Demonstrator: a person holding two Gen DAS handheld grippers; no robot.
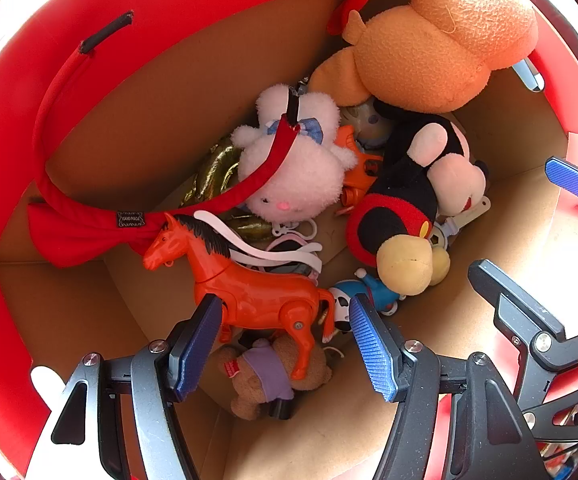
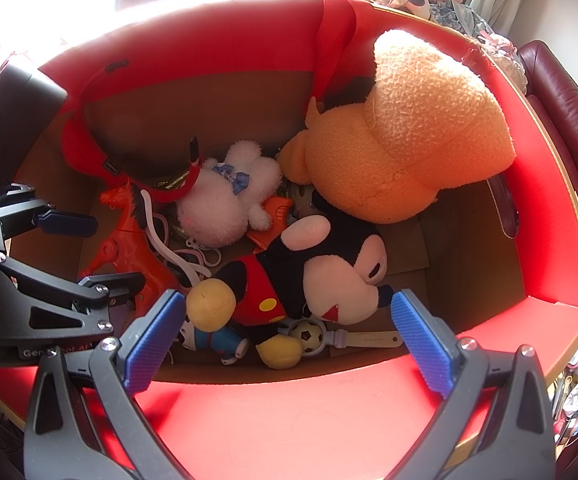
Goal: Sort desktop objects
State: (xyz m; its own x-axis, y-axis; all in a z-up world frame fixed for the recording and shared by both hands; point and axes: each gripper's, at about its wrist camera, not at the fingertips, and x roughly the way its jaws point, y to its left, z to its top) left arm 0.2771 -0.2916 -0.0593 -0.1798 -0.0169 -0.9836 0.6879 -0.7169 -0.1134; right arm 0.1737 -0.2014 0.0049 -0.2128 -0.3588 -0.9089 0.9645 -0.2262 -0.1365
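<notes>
Both grippers' fingers (image 2: 421,344) wide apart, empty

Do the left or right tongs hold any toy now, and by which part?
Nothing is held. Left tongs hang open above the orange horse; right tongs are open too.

Dark red leather sofa (image 2: 569,92), bright window glare.

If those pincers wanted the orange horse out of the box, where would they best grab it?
Probably across the horse's body, coming straight down from above. It lies on its side, so the slim, firm trunk faces up between the open left gripper's blue pads. The legs and neck look thin and could slip or twist.
</notes>
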